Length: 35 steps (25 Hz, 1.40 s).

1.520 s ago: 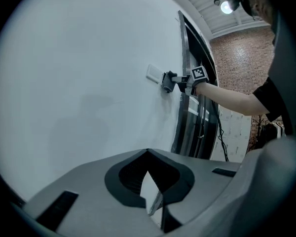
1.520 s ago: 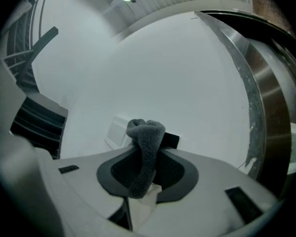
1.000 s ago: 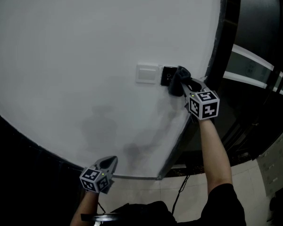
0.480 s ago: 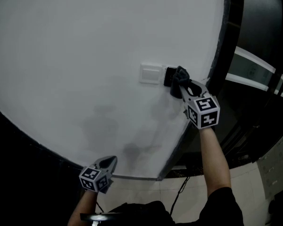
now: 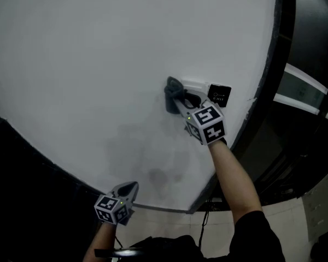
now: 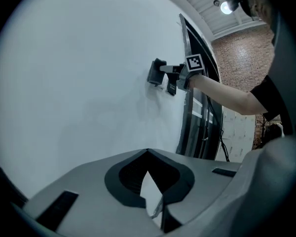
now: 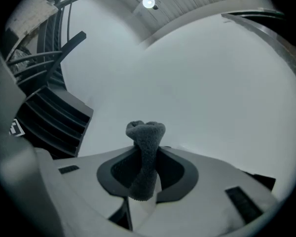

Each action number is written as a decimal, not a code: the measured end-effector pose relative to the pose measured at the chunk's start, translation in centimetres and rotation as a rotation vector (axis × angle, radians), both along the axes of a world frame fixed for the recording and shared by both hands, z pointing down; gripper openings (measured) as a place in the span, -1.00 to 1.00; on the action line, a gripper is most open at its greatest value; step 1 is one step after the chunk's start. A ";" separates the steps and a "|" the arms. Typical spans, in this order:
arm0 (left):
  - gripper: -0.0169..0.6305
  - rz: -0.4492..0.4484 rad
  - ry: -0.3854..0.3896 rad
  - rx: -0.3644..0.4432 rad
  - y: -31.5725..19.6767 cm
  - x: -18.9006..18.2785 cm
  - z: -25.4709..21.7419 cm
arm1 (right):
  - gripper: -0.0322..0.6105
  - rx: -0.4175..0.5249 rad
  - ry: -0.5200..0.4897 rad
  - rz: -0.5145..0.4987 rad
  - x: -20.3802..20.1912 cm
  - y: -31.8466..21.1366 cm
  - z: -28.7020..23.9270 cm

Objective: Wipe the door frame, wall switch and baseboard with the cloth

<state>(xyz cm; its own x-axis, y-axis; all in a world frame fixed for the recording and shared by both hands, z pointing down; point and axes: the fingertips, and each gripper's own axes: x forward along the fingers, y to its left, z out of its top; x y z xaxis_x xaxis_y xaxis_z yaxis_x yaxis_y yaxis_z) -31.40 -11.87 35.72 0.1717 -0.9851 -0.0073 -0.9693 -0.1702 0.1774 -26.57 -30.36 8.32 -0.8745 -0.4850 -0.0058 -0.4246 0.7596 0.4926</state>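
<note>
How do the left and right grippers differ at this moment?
The right gripper is shut on the grey cloth; the left gripper is shut with nothing between its fingers. The right gripper is raised, holding the cloth against the wall at the wall switch; the left gripper hangs low, near the wall's bottom edge. Both carry a marker cube.

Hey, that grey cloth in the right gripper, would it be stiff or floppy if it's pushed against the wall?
Probably floppy: the cloth bunches into a soft, folded wad past the jaws of the right gripper. Its fuzzy nap suggests it is light and would drag a little on the wall rather than slip. It looks unlikely to be fragile.
</note>
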 end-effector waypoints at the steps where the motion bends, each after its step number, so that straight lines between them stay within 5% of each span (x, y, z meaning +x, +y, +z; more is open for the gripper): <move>1: -0.94 -0.011 0.004 0.008 0.3 -0.3 -0.1 | -0.63 -0.002 0.000 0.021 -0.1 -0.8 0.1; 7: -0.94 -0.051 0.005 -0.005 1.3 -2.0 0.4 | -0.63 -0.099 -0.094 0.109 2.2 -4.8 0.3; 35: -0.94 0.050 -0.013 0.000 -1.2 1.5 0.2 | -0.63 -0.096 -0.105 0.268 12.5 -8.1 0.2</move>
<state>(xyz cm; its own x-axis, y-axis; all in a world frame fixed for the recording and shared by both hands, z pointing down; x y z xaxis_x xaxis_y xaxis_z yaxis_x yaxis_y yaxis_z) -29.92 -13.05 35.92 0.2207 -0.9753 -0.0044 -0.9618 -0.2184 0.1648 -14.04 -38.42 8.53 -0.7122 -0.7013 -0.0321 -0.6610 0.6545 0.3671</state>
